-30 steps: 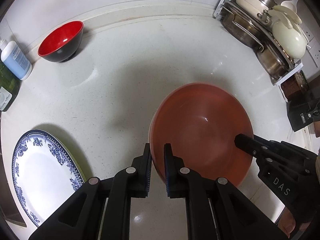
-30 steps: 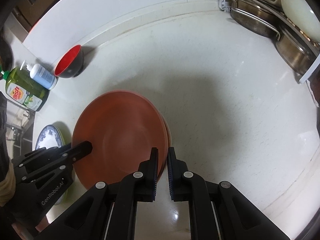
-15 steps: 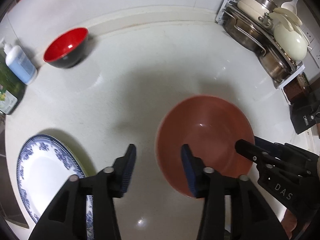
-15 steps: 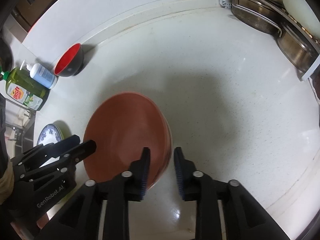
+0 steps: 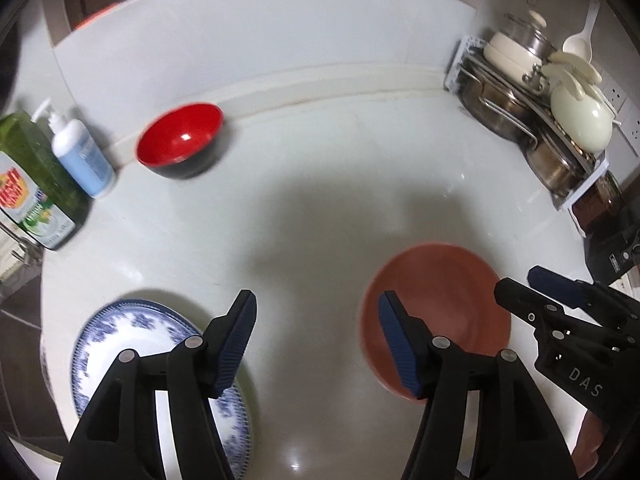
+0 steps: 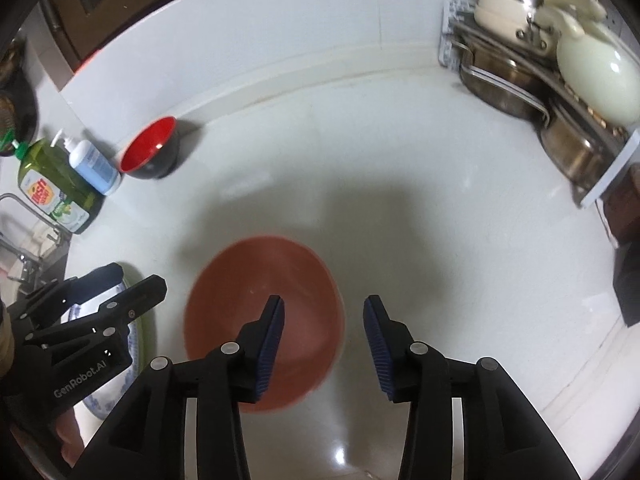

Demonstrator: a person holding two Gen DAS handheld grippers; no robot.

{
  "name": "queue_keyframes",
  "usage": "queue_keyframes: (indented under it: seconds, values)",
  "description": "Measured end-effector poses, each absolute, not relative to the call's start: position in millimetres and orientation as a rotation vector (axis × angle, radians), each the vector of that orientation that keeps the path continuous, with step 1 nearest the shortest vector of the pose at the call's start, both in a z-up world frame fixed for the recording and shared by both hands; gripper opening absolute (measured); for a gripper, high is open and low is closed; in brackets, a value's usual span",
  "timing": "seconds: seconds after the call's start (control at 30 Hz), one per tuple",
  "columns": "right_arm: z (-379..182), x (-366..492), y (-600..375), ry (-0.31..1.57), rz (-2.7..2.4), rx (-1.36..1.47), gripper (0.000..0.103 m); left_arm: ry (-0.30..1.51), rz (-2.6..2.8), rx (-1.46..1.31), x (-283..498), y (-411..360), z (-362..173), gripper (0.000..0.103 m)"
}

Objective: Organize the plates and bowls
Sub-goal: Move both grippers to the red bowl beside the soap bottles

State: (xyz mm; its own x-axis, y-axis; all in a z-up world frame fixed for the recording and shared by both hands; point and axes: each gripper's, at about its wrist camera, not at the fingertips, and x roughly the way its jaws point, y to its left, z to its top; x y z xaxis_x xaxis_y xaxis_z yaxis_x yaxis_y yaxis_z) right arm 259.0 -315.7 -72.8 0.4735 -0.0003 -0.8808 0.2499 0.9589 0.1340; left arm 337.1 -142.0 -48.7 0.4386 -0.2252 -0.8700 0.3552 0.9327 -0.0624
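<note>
A brown-red plate (image 5: 440,304) lies flat on the white counter; it also shows in the right wrist view (image 6: 256,292). My left gripper (image 5: 316,332) is open and empty above the counter, between that plate and a blue-patterned white plate (image 5: 132,344) at the lower left. My right gripper (image 6: 324,332) is open and empty above the brown-red plate's right edge. A red-and-black bowl (image 5: 180,144) stands at the back left, also seen in the right wrist view (image 6: 150,150).
A green soap bottle (image 5: 28,188) and a white pump bottle (image 5: 82,156) stand at the left by the sink. A rack of steel pots and cream lids (image 5: 552,112) fills the back right corner. A dark box (image 5: 612,248) sits at the right.
Both grippers were shut on the brown-red plate's rim; they have opened, let it go on the counter, and pulled back and up.
</note>
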Motion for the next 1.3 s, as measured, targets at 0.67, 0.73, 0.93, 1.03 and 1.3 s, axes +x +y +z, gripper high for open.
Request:
queue_keyframes:
  seconds: [0.67, 0.73, 0.93, 1.03, 1.3]
  values:
    - [-29, 316, -238, 0.88, -0.038, 0.111, 0.066, 0.922, -0.18, 0.118, 381, -36, -11, 0.073]
    - [-26, 324, -229, 0.865, -0.024, 0.086, 0.066, 0.915, -0.163, 0.119, 387, -26, -9, 0.073]
    - [-19, 345, -201, 0.82, -0.035, -0.016, 0.066, 0.899, -0.142, 0.13, 406, -2, -8, 0.075]
    - [-16, 358, -190, 0.827, -0.006, -0.034, 0.066, 0.906, -0.142, 0.134, 416, 6, -9, 0.075]
    - [-15, 402, -168, 0.863, 0.024, -0.049, 0.066, 0.925, -0.132, 0.151, 457, 16, -16, 0.075]
